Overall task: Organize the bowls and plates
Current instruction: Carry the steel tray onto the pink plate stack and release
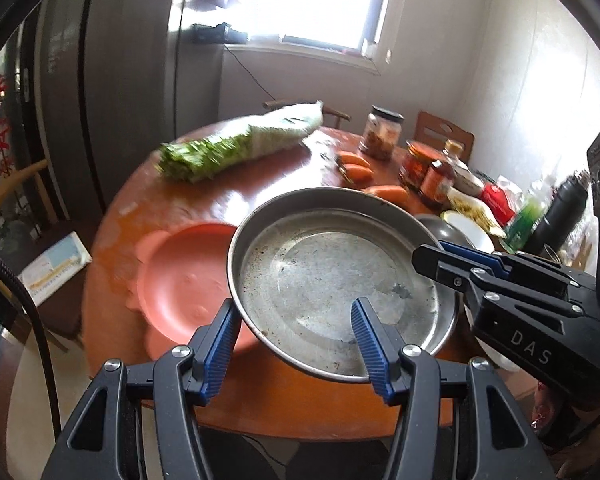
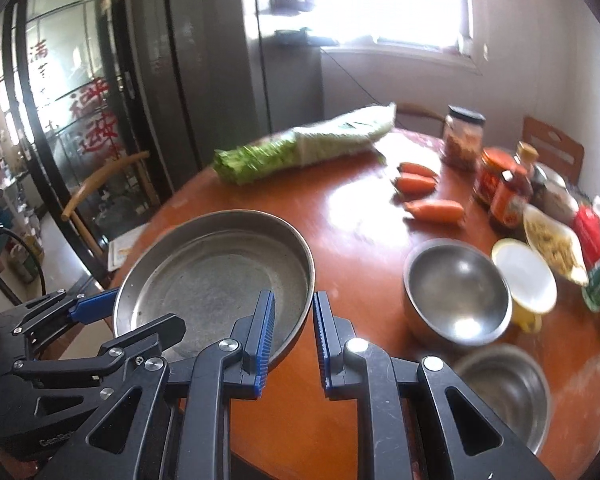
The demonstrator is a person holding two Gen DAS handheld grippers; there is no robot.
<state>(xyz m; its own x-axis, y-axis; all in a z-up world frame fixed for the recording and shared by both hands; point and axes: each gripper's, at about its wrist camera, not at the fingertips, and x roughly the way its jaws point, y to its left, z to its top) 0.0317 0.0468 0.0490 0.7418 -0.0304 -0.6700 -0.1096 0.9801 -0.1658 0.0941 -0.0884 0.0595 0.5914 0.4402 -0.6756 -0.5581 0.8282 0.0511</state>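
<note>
A round steel pan [image 1: 332, 280] is held tilted above the table, over the edge of a pink plastic plate [image 1: 180, 276]. My right gripper [image 1: 428, 256] is shut on the pan's right rim; in the right wrist view the rim sits between its fingers [image 2: 294, 328], pan [image 2: 216, 276] to the left. My left gripper [image 1: 296, 332] is open, its fingers straddling the pan's near left rim, and shows in the right wrist view [image 2: 92, 312]. Two steel bowls [image 2: 456, 288] [image 2: 504, 392] and a white-and-yellow bowl [image 2: 526, 280] sit on the right.
The round wooden table [image 2: 356, 216] holds a bagged cabbage [image 2: 304, 144], three carrots [image 2: 434, 210], jars and sauce bottles [image 2: 508, 196] and food packets along the right. Chairs [image 2: 100, 184] stand around it. A fridge and glass cabinet are at the left.
</note>
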